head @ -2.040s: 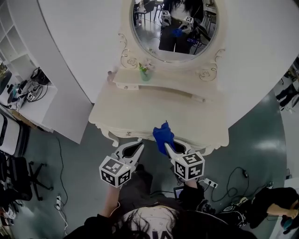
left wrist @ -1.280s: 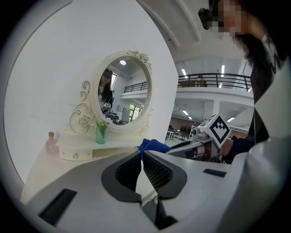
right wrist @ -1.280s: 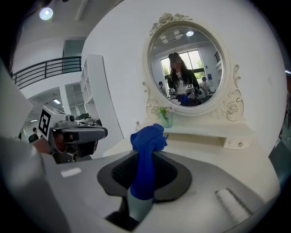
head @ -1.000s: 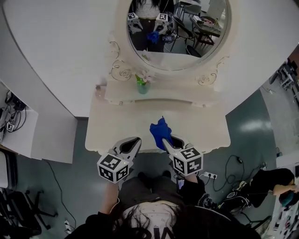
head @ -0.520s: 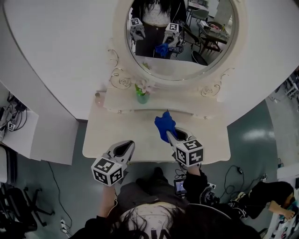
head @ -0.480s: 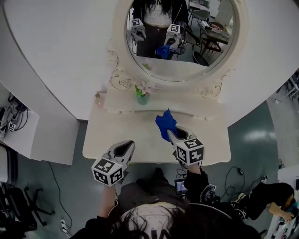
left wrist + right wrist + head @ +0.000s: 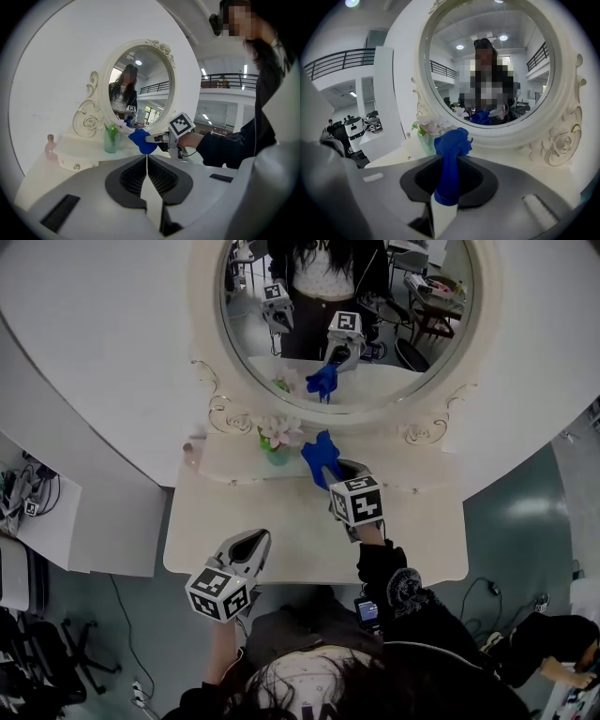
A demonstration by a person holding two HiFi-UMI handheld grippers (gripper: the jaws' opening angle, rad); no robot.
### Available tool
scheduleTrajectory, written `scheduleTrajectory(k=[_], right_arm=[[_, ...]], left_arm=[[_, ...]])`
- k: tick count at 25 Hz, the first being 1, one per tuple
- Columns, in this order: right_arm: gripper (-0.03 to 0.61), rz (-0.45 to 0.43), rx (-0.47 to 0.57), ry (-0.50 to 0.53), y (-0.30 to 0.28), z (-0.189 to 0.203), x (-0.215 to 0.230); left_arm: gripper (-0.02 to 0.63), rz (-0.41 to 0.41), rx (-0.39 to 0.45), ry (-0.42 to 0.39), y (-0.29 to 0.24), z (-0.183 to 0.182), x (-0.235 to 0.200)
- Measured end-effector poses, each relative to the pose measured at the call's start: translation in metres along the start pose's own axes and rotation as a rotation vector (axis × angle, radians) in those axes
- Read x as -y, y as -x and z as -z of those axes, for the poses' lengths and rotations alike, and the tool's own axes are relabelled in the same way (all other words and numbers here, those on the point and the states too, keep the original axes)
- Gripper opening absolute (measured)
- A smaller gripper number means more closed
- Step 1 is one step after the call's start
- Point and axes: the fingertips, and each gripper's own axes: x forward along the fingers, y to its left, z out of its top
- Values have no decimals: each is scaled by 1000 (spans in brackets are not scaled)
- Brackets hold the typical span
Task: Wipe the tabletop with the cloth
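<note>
Our right gripper (image 7: 330, 468) clamps the crumpled blue cloth (image 7: 317, 452) above the glossy cream tabletop (image 7: 281, 526), beside a green glass vase (image 7: 275, 455). On our left gripper (image 7: 253, 540) the jaws meet, empty. Only the right gripper view shows us the cloth pinched narrow.

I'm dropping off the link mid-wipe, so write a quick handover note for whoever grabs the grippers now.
Right gripper: shut on the blue cloth, held out near the flower vase at the back of the tabletop.
Left gripper: shut, empty, by the front edge.
Done: cloth is in hand.
Left: the wiping; whether the cloth touches the surface can't be told.
</note>
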Motion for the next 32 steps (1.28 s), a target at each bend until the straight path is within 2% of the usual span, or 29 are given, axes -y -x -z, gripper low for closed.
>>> scheduleTrajectory(k=[4,7,10,15,19,25,32], right_arm=[[88,-20,-33,-25,-37,1,-3],[89,6,-78,3,-60,12,0],[89,17,-126,87,-78,24,-5],[87,72,-181,323,-88,43,-3],[87,103,-186,389,-82,48,12],[87,160,-176,338,-59,57,53],[86,257,-194,256,-14,76,124]], left_arm=[[0,-37,-6,6,0,-1,-5],[0,-61,-16,8,2,1,-9],[0,-78,-28,9,7,4,-13],[0,-88,-39,11,12,6,-15],[0,-75,-45,6,8,6,-13],[0,-35,-44,-16,-5,2,-3],[0,40,-58,-44,-34,-1,20]])
